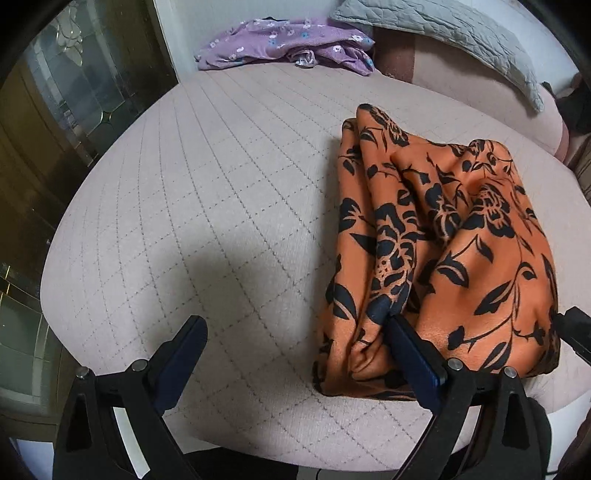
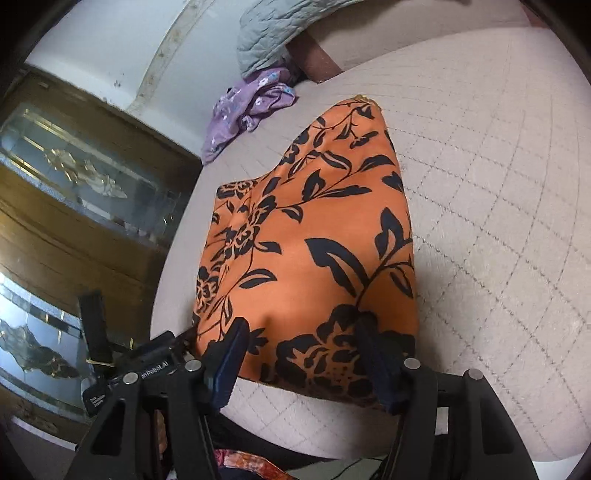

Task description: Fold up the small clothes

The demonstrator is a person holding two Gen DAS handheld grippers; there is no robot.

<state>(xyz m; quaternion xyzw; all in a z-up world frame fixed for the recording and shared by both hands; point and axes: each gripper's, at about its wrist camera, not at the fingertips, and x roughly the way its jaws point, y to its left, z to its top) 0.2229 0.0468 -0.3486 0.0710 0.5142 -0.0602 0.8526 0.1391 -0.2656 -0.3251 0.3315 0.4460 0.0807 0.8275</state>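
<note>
Orange floral garment [image 2: 314, 251] between right claw [image 2: 303, 343] pads, left claw [image 1: 295, 332] agape beside it

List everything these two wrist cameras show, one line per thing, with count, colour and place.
Orange floral garment: one, orange with a black flower print, rumpled on the near part of the bed.
Purple floral garment: one, lilac with small white and blue flowers, crumpled at the far edge of the bed.
Quilted pillow: one, grey, at the head of the bed, behind the purple garment.
Bed cover: one, pale pink, quilted in squares, under both garments.
Glass-panelled cabinet: one, dark wood, beside the bed.
Left claw: one, black with blue pads, open, one pad against the orange garment's near edge.
Right claw: one, black with blue pads, open over the orange garment's near edge.
</note>
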